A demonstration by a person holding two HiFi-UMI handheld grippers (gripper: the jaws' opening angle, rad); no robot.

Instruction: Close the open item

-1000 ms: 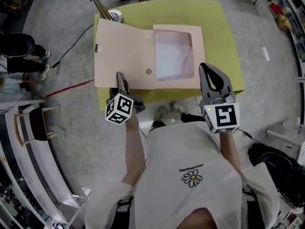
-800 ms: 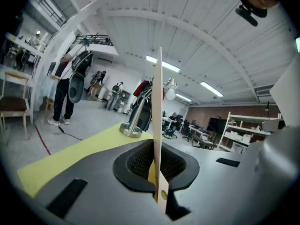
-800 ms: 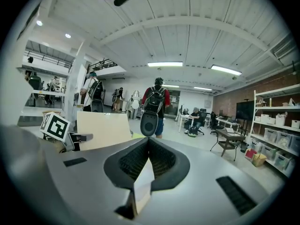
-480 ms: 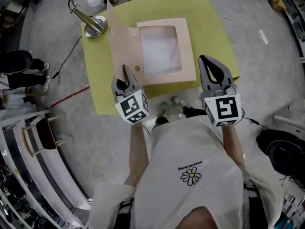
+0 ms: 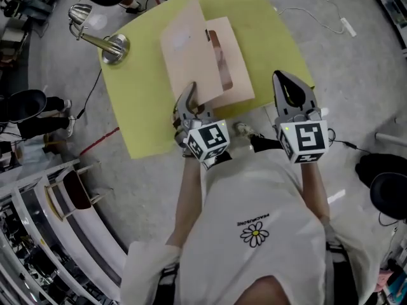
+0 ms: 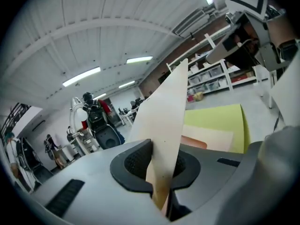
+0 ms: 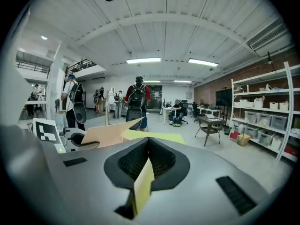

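left gripper (image 5: 189, 97) is at the near edge of the table (image 5: 143, 110), about midway along it, pinching the lower edge of the front cover (image 5: 186, 51) of the folder (image 5: 234, 65). in the left gripper view i see a pad against each face of the card. the jaws are just starting to open, with the cover between them.

the cover is tilted up off the table and leans over the back panel, so the folder is part open, not flat shut. the back panel lies flat on the table, from the middle toward the near edge. its cut-out window shows only partly behind the raised cover.

right gripper (image 5: 290, 88) sits over the table's near right corner, apart from the folder. its jaws are pressed together on a thin yellow strip (image 7: 143, 186). i think that's the edge of the table's yellow covering, but i can't confirm it from this angle.

desk lamp (image 5: 102, 38) stands at the table's far left corner, well apart from the folder. people (image 7: 137, 100) stand in the room beyond, seen in the right gripper view.
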